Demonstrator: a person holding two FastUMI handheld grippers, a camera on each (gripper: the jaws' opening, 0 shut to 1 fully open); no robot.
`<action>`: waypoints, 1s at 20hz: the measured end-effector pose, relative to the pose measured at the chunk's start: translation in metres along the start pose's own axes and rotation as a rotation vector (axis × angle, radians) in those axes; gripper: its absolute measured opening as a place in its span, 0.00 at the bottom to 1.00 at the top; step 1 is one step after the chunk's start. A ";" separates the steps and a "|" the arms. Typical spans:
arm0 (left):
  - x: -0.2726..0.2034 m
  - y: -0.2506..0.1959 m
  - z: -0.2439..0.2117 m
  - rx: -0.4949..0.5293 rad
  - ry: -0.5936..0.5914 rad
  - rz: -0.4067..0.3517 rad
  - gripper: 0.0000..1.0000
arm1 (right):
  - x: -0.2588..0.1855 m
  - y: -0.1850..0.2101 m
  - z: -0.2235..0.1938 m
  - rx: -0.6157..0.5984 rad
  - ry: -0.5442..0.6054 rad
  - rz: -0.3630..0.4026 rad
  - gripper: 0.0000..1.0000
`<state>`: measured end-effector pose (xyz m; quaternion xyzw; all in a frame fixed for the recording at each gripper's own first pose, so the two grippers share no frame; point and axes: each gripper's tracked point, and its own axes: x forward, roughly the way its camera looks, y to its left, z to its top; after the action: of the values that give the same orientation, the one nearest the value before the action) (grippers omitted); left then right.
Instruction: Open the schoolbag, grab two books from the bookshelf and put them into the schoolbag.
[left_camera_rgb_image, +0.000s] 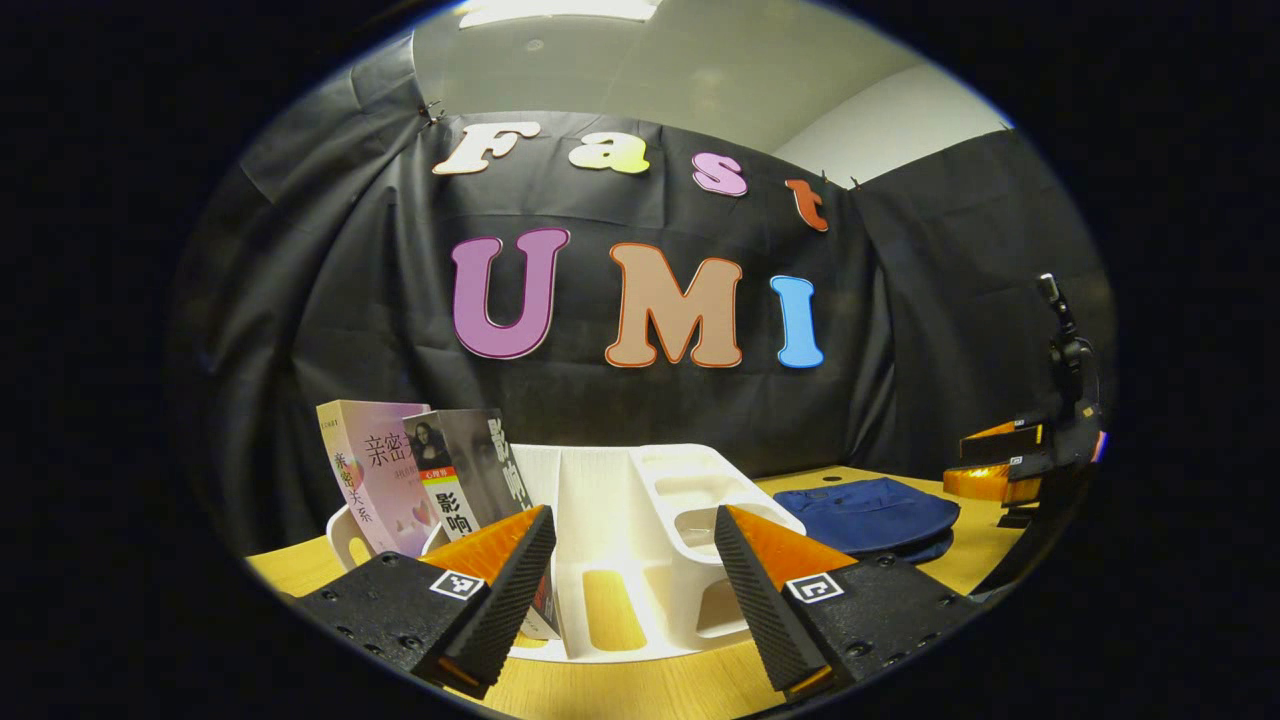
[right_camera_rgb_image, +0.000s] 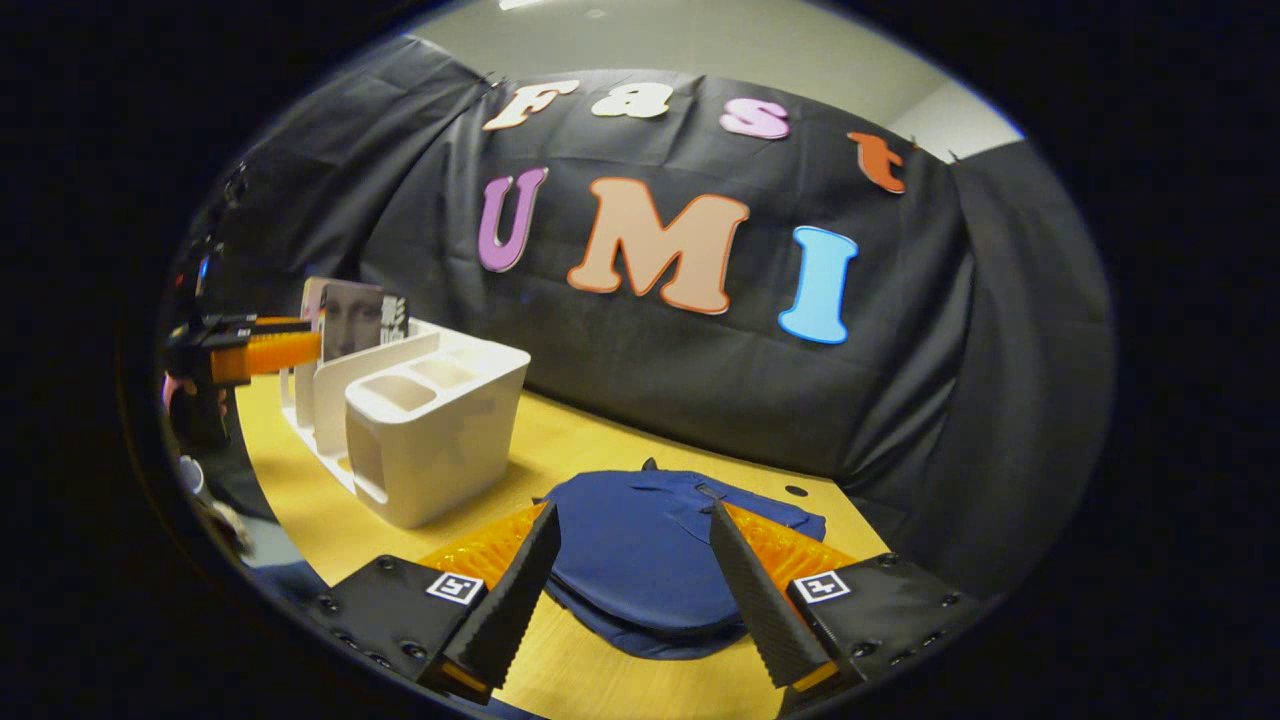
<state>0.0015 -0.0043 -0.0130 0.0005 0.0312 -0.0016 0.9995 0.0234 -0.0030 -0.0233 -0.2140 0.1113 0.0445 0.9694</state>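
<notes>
1. Navy fabric schoolbag (right_camera_rgb_image: 650, 550) lay flat and closed on the wooden table (right_camera_rgb_image: 590, 440), directly ahead of the right gripper (right_camera_rgb_image: 630, 590), its near edge sitting between that gripper's two parted fingers. Jaws were spread and empty; nothing pressed on either finger.
2. Bag's long axis ran roughly across the right gripper view, side to side; what looked like a small zip pull or loop showed at the far top edge, too small to confirm.
3. Left gripper (left_camera_rgb_image: 635, 590) also stood released and holding nothing, pointed at the white bookshelf (left_camera_rgb_image: 640, 520), which sat just ahead of its fingers.
4. Judgement: the right gripper was the nearer one to the bag, so the opening step likely fell to it; the left was nearer the books.
5. Bookshelf lay well apart from the bag, to the bag's left in the right gripper view.
6. Count: two books, one pink book (left_camera_rgb_image: 375, 475) and one dark portrait-cover book (left_camera_rgb_image: 470, 480), both upright and leaning in the shelf's left end, touching each other. One bookshelf, one schoolbag, two grippers.
</notes>
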 end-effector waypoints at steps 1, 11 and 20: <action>0.000 -0.001 -0.001 -0.001 0.002 -0.002 0.93 | 0.004 0.006 -0.004 -0.032 0.022 0.017 0.96; 0.001 -0.002 -0.006 0.000 0.020 -0.011 0.93 | 0.036 0.024 -0.084 -0.352 0.400 0.129 1.00; 0.003 0.003 -0.011 -0.004 0.036 0.001 0.93 | 0.051 0.008 -0.088 -0.410 0.468 0.101 1.00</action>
<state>0.0037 -0.0013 -0.0243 -0.0013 0.0494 -0.0010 0.9988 0.0543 -0.0312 -0.1166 -0.4036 0.3308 0.0636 0.8507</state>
